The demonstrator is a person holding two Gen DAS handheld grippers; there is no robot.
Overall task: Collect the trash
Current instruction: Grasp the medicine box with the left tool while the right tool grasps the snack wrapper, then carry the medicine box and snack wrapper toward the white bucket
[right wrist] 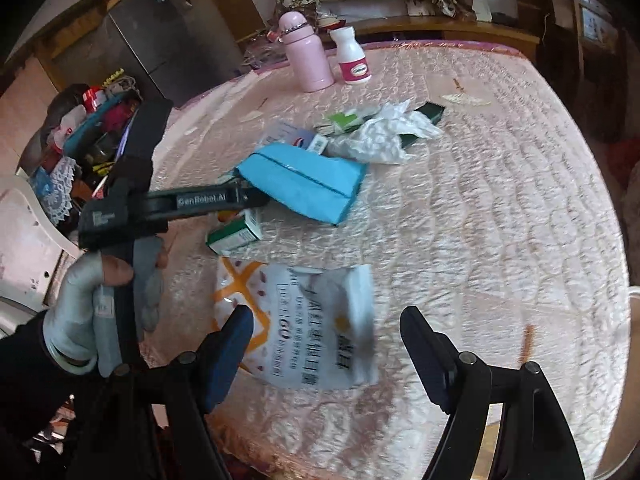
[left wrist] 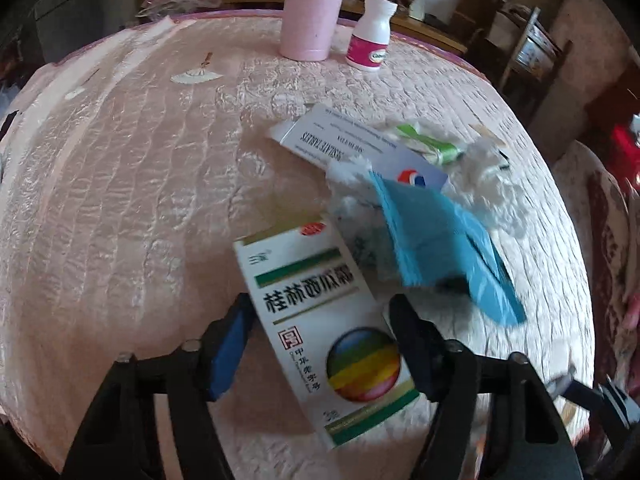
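The left gripper has its two fingers spread on either side of a white medicine box with green bands and a rainbow circle; the left finger sits at the box's edge and the right one just beside the other edge, so I cannot tell whether they are actually pinching it. This box lies on the pink quilted surface, nearest the camera. Just beyond the box is a folded blue paper, lying partly over crumpled white tissue. Past the blue paper sits a flat white carton with printed lettering, and beside that a green-and-white wrapper. At the far edge of the surface, well beyond the box, stand a pink bottle and a small white bottle, near each other. The right gripper is released, fingers wide apart, above a white printed pouch with orange markings lying on the surface.
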